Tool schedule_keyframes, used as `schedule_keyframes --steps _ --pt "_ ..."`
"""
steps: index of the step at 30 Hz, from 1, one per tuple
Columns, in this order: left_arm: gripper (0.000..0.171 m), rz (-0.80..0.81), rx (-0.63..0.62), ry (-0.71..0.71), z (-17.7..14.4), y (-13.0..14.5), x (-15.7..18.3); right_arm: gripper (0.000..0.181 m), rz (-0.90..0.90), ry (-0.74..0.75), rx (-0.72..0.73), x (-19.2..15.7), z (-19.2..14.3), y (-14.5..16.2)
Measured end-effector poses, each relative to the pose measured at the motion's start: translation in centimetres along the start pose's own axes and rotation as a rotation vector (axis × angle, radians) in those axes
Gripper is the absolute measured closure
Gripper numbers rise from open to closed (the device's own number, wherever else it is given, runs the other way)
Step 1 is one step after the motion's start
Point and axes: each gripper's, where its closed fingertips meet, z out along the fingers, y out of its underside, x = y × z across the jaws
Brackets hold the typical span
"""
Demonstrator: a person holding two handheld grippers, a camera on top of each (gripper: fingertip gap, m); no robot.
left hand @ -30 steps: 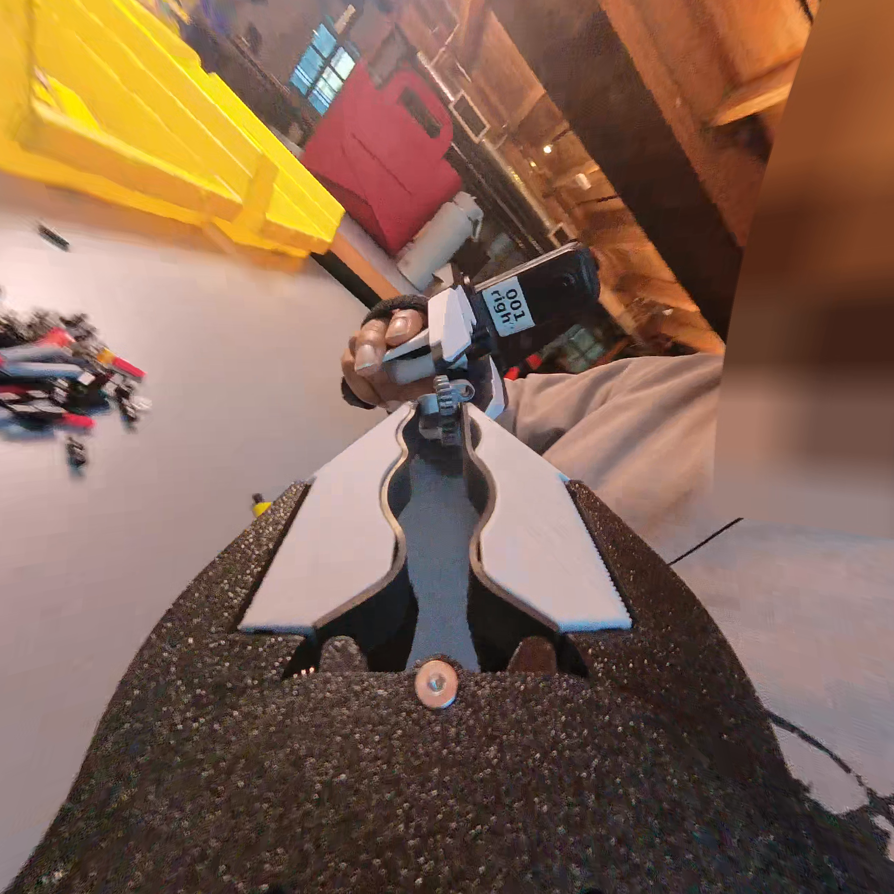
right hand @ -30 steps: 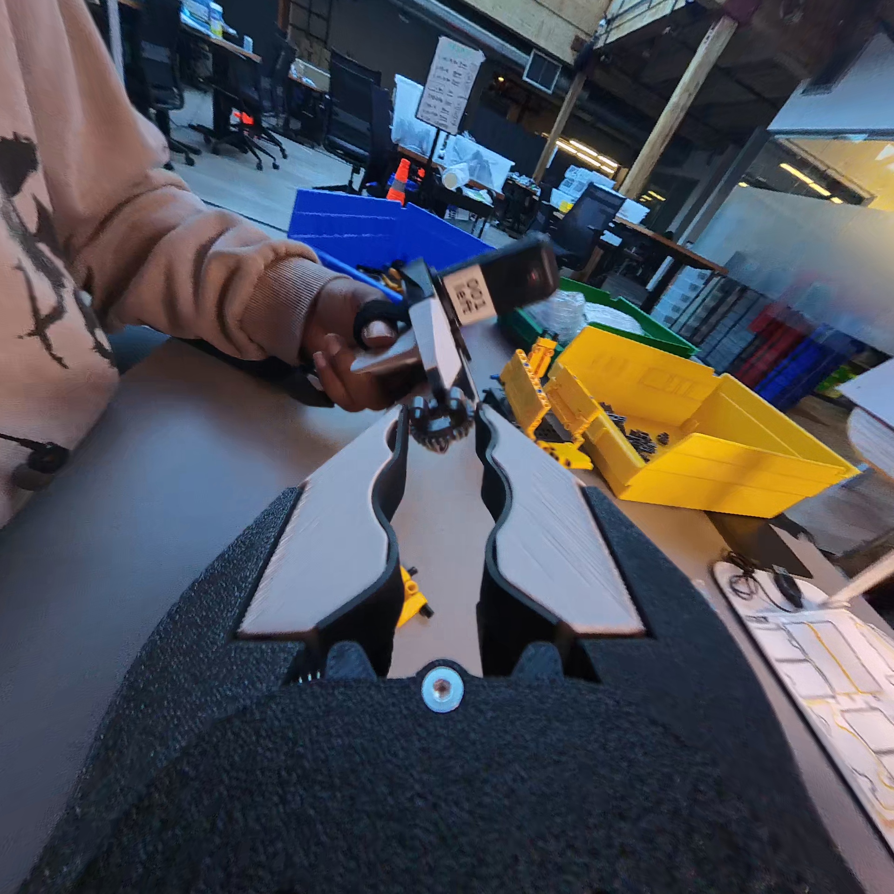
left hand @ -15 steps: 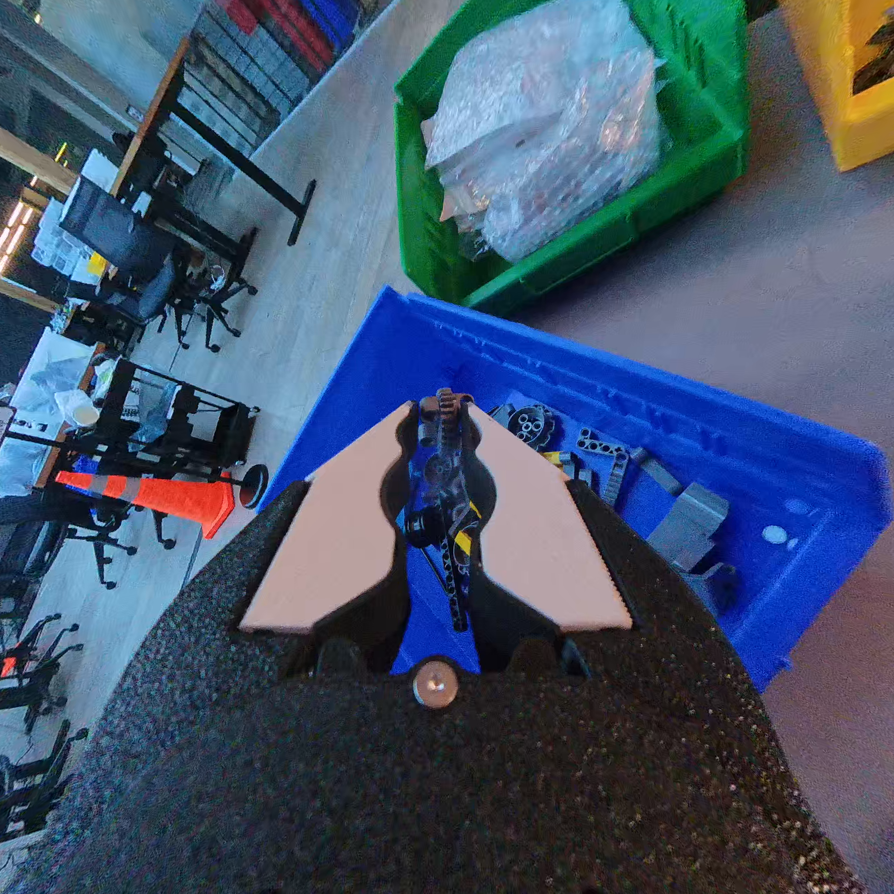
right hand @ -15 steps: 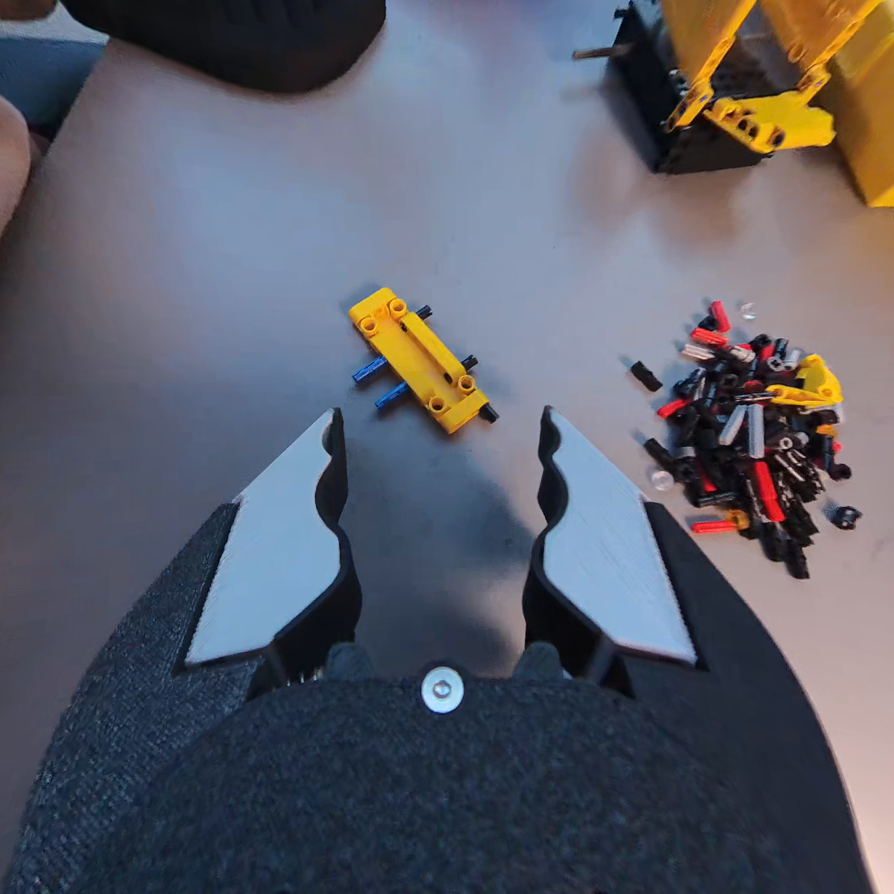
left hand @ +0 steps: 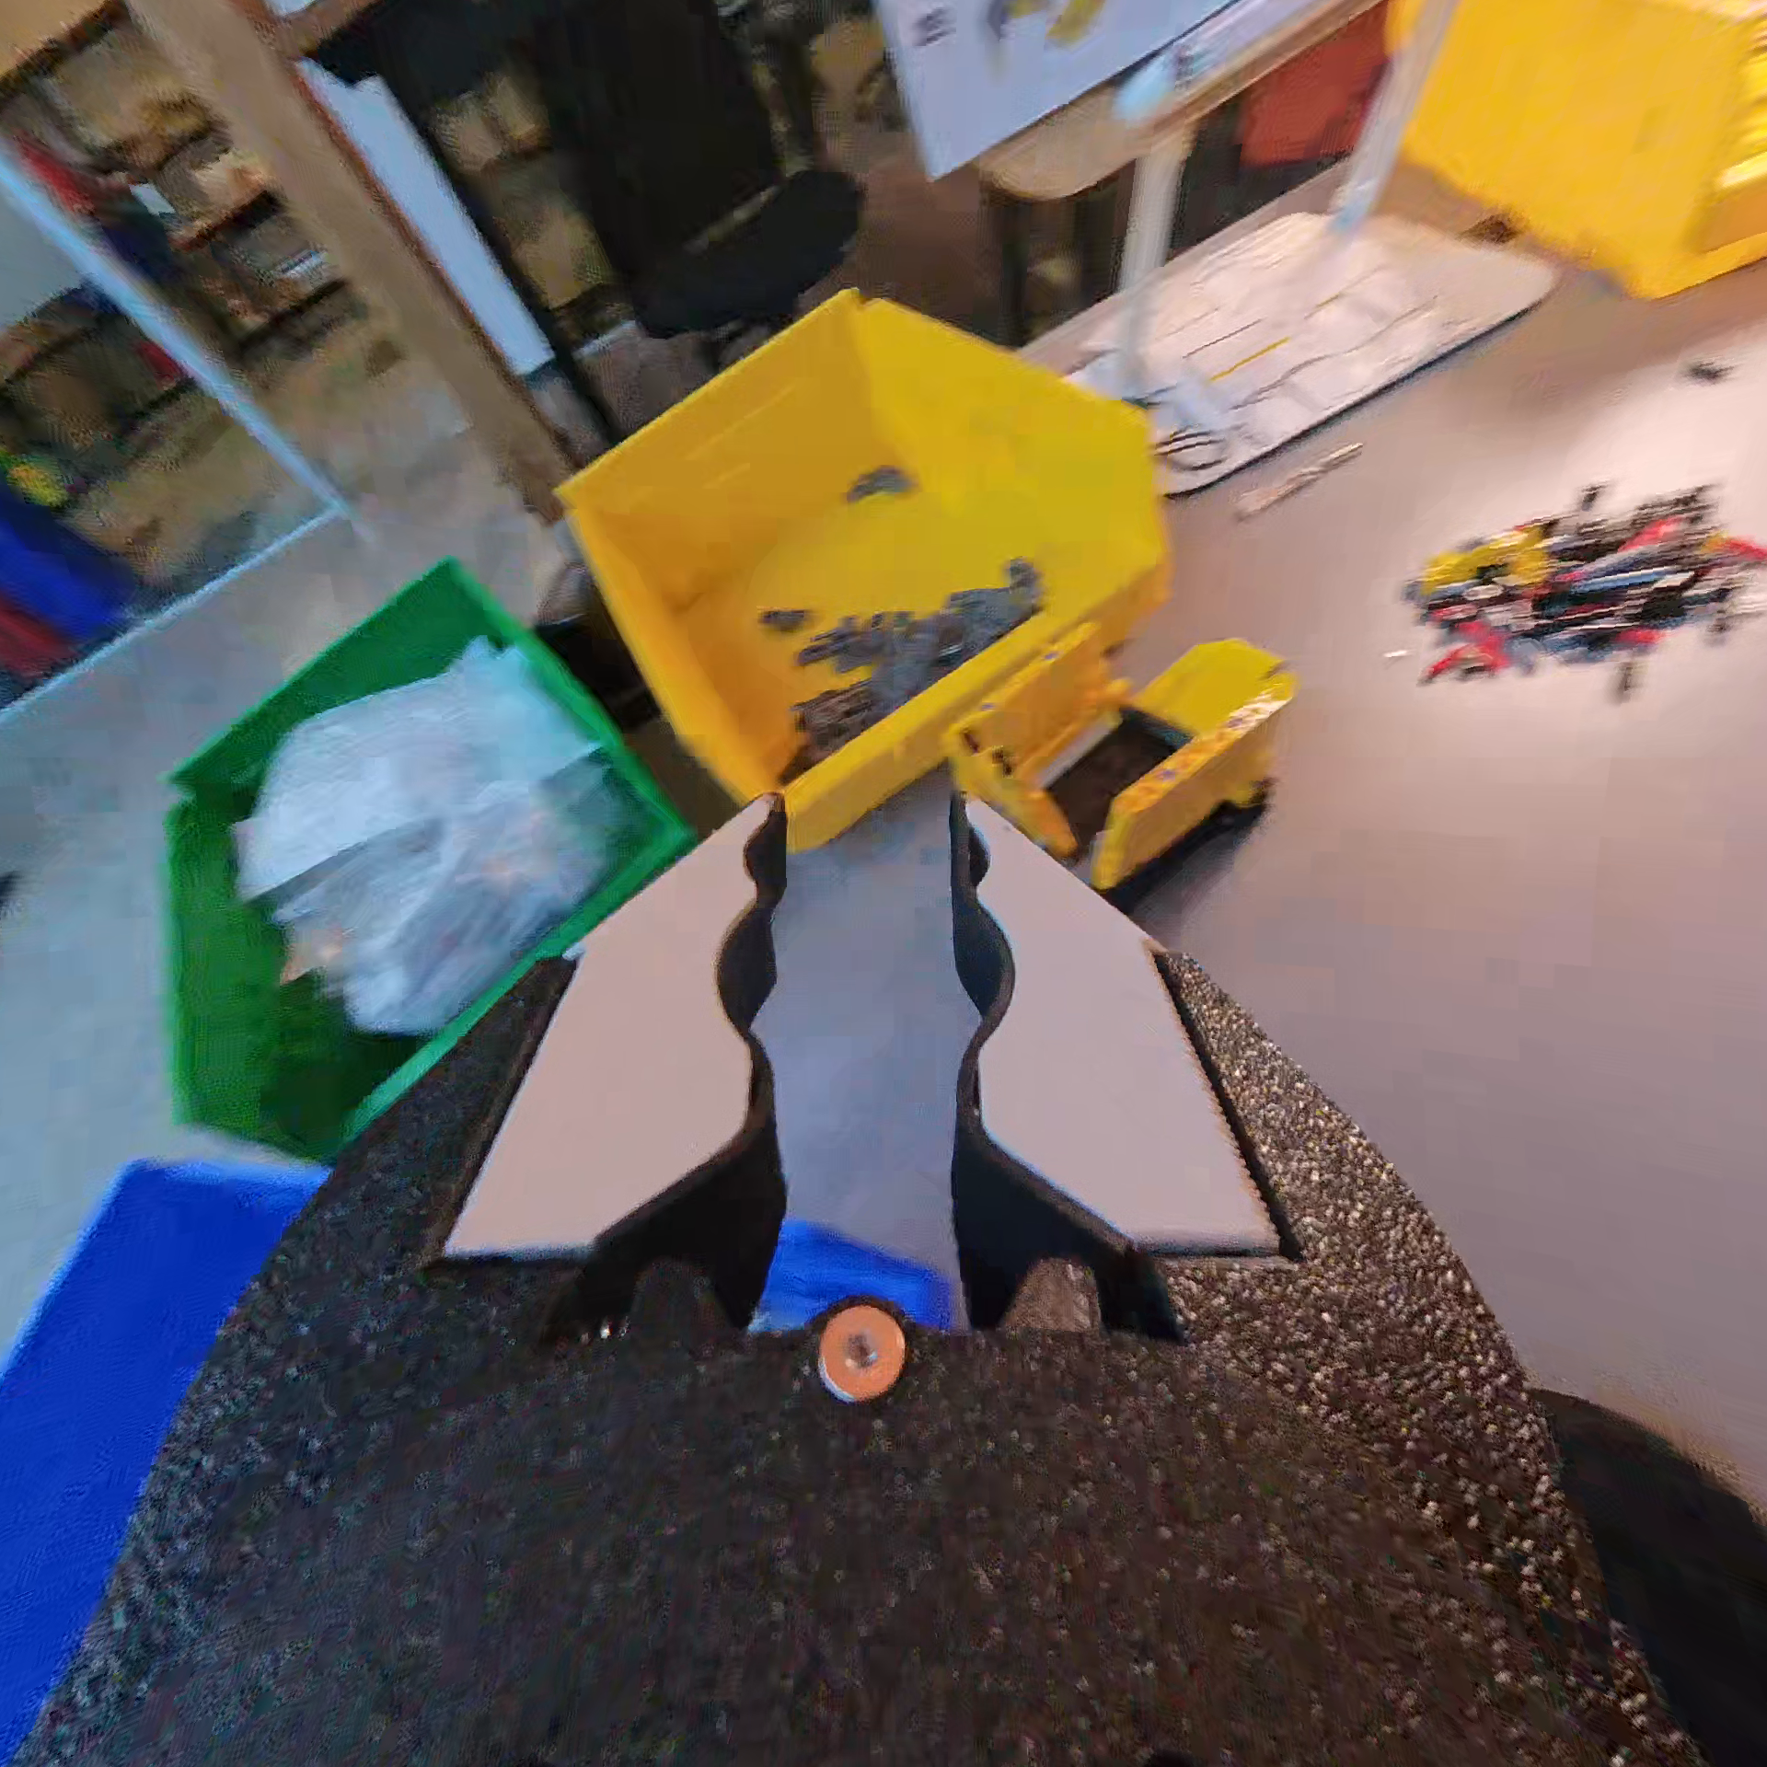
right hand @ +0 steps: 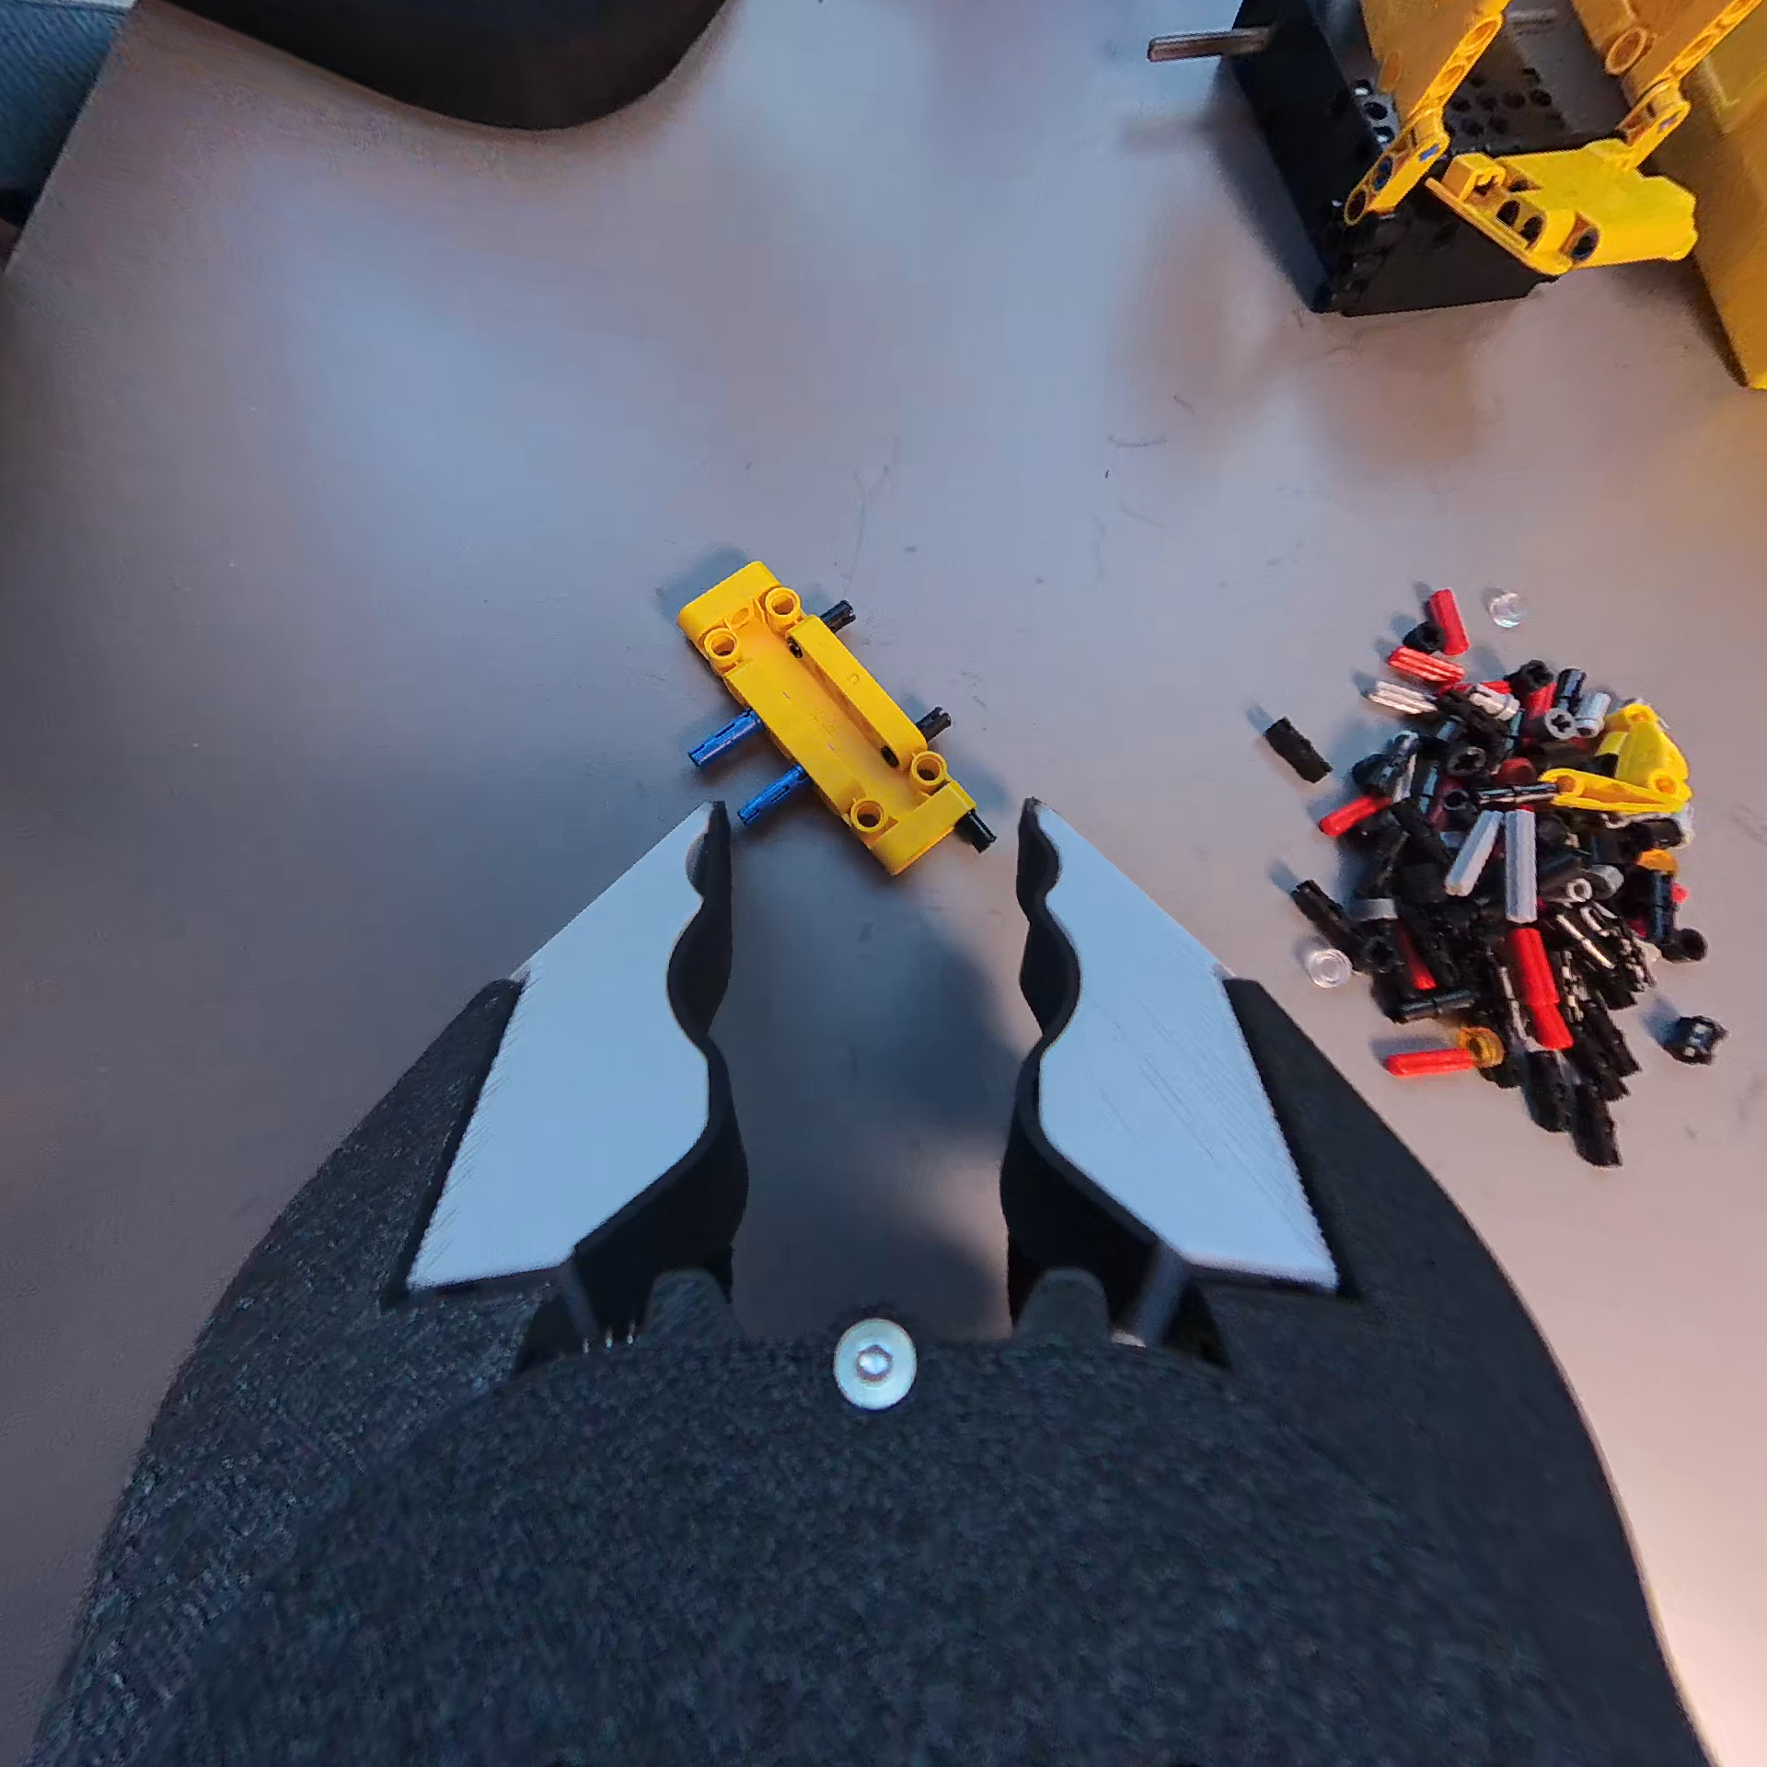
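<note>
My right gripper (right hand: 868, 820) is open and empty, low over the grey table, with its fingertips just short of a small yellow brick assembly (right hand: 830, 719) that has blue and black pins sticking out. A pile of small black, red and grey pins (right hand: 1520, 870) lies to its right. My left gripper (left hand: 868, 813) is open and empty, held above the table and pointing at a yellow bin (left hand: 861, 574) with dark parts inside. A yellow and black brick model (left hand: 1147, 755) stands just beyond its right fingertip.
A green bin (left hand: 220, 956) with clear plastic bags and a blue bin (left hand: 86, 1339) stand to the left in the left wrist view. The pin pile (left hand: 1578, 593) and a white sheet (left hand: 1319, 325) lie far right. The brick model (right hand: 1492, 163) also shows in the right wrist view. The left gripper's tips are roughly 30 centimeters from the right gripper's.
The left gripper let go of the gear piece it held over the blue bin, opened and swung right toward the yellow bin. The right gripper, open, moved closer to the yellow brick assembly.
</note>
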Motion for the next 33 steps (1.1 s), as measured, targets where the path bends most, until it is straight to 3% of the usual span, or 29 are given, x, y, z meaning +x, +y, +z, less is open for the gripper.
schedule_keyframes --steps 3,7,10,13,17,18,19,22,25,29,33 --pt "0.138 -0.019 0.038 0.442 2.0 -2.1 10.4 0.130 -0.021 -0.005 0.003 -0.3 0.1 -0.1" --pt "0.138 -0.102 -0.028 0.914 2.6 -2.1 21.3 0.133 -0.060 0.007 0.019 -0.4 0.0 -0.2" --pt "0.138 -0.187 -0.160 1.112 3.5 -0.6 25.9 0.134 -0.136 0.039 0.042 -0.4 -0.2 -0.4" --pt "0.138 -0.340 -0.209 1.238 3.7 -0.9 27.4 0.133 -0.274 0.134 0.062 0.4 -0.6 -0.7" --pt "0.137 -0.479 -0.207 1.318 3.6 -1.2 27.3 0.135 -0.380 0.240 0.137 1.1 -1.9 -2.3" --pt "0.137 -0.487 -0.210 1.322 3.6 -1.0 27.3 0.158 -0.405 0.269 0.172 1.2 -2.5 -3.0" --pt "0.137 -0.486 -0.208 1.331 3.4 -0.8 27.4 0.166 -0.447 0.303 0.225 1.1 -3.1 -3.9" --pt "0.140 -0.443 -0.198 1.324 3.1 -0.3 28.0 0.163 -0.488 0.338 0.253 1.0 -4.0 -4.8" --pt "0.148 -0.275 -0.235 1.141 5.2 1.9 27.4 0.162 -0.365 0.276 0.226 1.4 -3.1 -3.6" --pt "0.148 -0.280 -0.217 1.092 5.6 2.0 26.1 0.162 -0.207 0.315 0.133 3.9 -2.4 -1.4" --pt "0.147 -0.235 -0.239 1.012 6.4 3.3 24.6 0.162 -0.060 0.265 0.090 4.7 -1.2 -0.5"
